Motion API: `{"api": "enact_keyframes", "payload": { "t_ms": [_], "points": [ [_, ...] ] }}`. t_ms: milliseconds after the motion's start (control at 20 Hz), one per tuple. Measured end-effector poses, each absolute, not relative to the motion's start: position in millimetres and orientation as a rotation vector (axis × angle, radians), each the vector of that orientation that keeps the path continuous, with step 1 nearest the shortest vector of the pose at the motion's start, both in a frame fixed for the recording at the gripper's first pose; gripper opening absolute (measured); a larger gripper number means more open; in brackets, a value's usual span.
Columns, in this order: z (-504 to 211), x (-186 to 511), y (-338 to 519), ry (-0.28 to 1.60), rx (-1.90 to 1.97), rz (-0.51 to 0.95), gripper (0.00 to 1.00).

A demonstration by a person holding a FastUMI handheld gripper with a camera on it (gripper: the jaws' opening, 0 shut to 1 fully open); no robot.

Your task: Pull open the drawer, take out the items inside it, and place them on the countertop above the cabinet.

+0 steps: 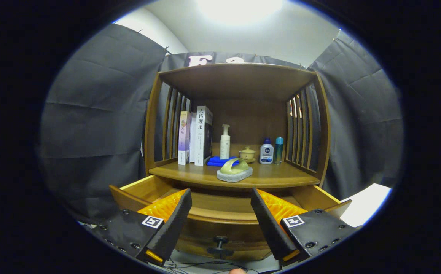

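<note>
So the gripper is sitting wide open right now, fingers spread well apart with nothing between them, hovering over the pulled-out drawer. The drawer is open toward the camera, with its dark knob showing on the front panel down between the fingertips. Can't really see what's inside the drawer though, because the two black finger pads and their orange backs cover a good chunk of it on both sides, and the visible strip in the middle just looks like bare wood. Up on the countertop above it, near the front edge, there's a green-handled scrubbing brush with a grey base. Behind that sit a blue cloth, partly hidden by the brush, a white pump bottle, a small lidded teacup, a white bottle with a blue cap and a slim teal bottle. A few books stand upright on the left side. Some thin cables run along the floor under the drawer, mostly cut off.
</note>
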State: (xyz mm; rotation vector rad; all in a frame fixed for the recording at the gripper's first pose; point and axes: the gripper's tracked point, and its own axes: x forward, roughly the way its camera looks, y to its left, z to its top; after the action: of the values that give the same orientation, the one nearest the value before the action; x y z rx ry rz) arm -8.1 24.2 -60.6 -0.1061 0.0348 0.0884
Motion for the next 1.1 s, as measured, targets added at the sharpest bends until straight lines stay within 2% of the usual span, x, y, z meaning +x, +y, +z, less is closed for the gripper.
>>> {"api": "enact_keyframes", "payload": {
  "t_ms": [500,1100],
  "points": [
    [-122,-27,21,0.080,-0.093,0.068,0.98],
    [-181,-9,15,0.208,-0.091,0.045,0.98]
  ]
}}
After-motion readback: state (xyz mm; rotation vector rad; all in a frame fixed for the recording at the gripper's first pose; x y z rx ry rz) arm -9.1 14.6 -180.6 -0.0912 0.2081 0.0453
